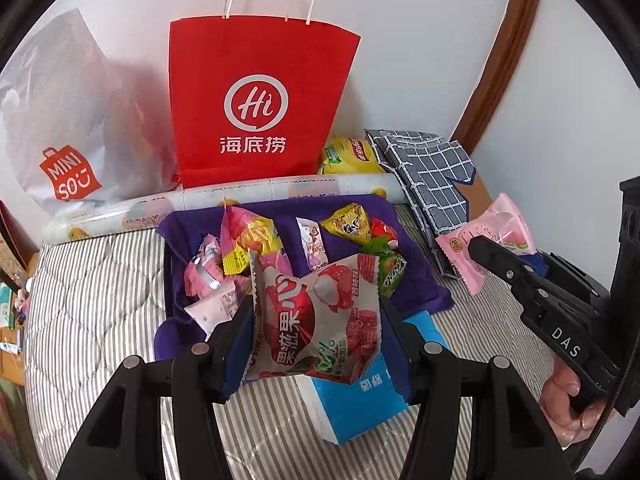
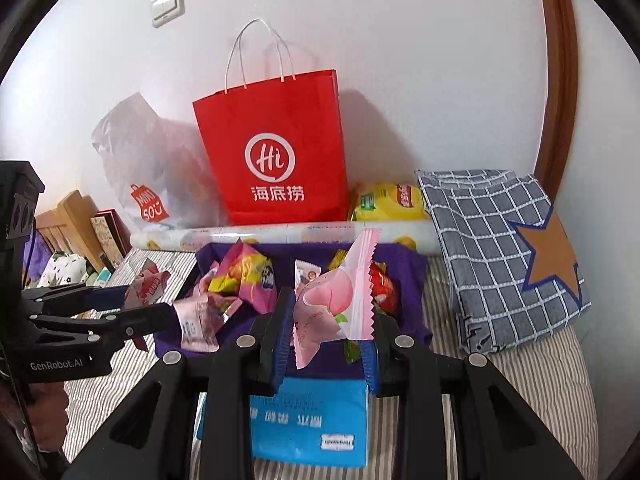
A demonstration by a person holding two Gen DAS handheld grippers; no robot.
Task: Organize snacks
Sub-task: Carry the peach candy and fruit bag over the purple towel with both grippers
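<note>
My left gripper [image 1: 316, 320] is shut on a red and white lychee snack packet [image 1: 320, 320], held above the near edge of a purple tray [image 1: 416, 248] full of snack packets [image 1: 248, 240]. It also shows at the left of the right wrist view [image 2: 156, 300]. My right gripper [image 2: 328, 328] is shut on a pink peach snack packet [image 2: 336, 300], held above the tray's near edge [image 2: 412, 268]. In the left wrist view the pink packet [image 1: 484, 240] hangs to the right of the tray.
A red paper bag [image 1: 260, 100] and a white Miniso bag [image 1: 68, 140] stand against the wall behind a paper roll [image 1: 240, 200]. A yellow chip bag [image 1: 348, 156] and folded checked cloth [image 1: 432, 176] lie at the right. A blue pack [image 1: 356, 400] lies on the striped mattress.
</note>
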